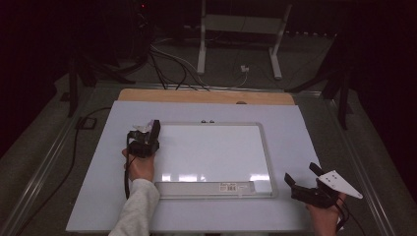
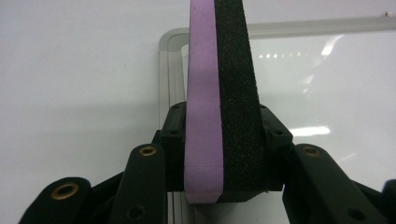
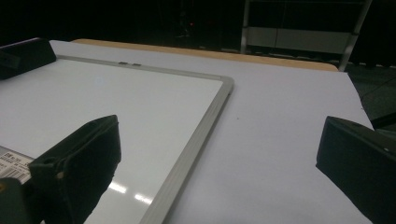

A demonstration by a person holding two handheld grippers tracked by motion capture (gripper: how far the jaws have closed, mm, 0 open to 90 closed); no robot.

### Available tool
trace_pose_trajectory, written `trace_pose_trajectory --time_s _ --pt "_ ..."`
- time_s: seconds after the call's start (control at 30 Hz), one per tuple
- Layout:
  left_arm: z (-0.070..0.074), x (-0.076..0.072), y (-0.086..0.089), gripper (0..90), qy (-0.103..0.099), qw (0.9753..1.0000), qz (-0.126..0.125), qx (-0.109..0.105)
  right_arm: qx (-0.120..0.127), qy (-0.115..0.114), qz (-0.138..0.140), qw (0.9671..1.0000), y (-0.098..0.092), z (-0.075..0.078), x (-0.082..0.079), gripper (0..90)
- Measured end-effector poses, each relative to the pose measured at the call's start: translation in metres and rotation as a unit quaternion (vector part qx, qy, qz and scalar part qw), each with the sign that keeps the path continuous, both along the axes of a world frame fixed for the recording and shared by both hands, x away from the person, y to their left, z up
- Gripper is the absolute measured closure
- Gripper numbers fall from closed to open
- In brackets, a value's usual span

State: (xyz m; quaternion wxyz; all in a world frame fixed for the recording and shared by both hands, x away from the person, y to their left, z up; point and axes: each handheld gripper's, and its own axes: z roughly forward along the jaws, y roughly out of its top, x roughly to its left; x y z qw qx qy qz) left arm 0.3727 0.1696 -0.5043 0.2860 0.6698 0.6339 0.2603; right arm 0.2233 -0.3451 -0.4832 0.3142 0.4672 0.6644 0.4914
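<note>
Dark room, pale bench (image 1: 98,196): the left gripper (image 1: 147,135) pinches a purple-and-black foam eraser (image 2: 219,107) upright over the silver-framed whiteboard (image 1: 216,152)'s top-left corner — felt face ready; the right gripper (image 1: 302,178) waits, jaws spread.

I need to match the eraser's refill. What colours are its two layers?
The eraser is purple foam beside black felt, clearest in the left gripper view.

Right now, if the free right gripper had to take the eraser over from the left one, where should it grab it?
Probably the free upper end of the eraser, above the left gripper, which clamps its lower end. Close across the purple and black faces, as the slab is thin that way. The right gripper, open, would come in over the whiteboard.
</note>
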Motion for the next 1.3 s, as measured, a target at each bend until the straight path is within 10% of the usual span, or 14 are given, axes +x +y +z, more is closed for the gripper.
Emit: trace_pose_trajectory --time_s 0.47,0.7,0.93,1.13,1.3 --pt "0.004 -0.009 -0.005 33.5 -0.002 0.9994 -0.024 -0.026 -0.002 0.001 0.003 1.0000 0.002 0.000 0.001 0.2" --pt "0.020 -0.025 0.009 17.6 -0.052 0.9956 -0.058 -0.051 0.001 -0.001 0.004 1.0000 0.002 0.000 0.000 0.2" --pt "0.039 -0.054 0.030 1.1 -0.115 0.9830 -0.127 -0.068 0.000 -0.003 0.011 0.9999 0.004 0.000 0.000 0.2" --pt "0.050 -0.082 0.045 0.5 -0.173 0.9691 -0.162 -0.068 0.001 -0.006 0.016 0.9998 0.006 0.001 0.000 0.2" --pt "0.053 -0.103 0.052 0.5 -0.197 0.9623 -0.178 -0.060 0.003 -0.008 0.020 0.9998 0.007 0.002 0.000 0.2"
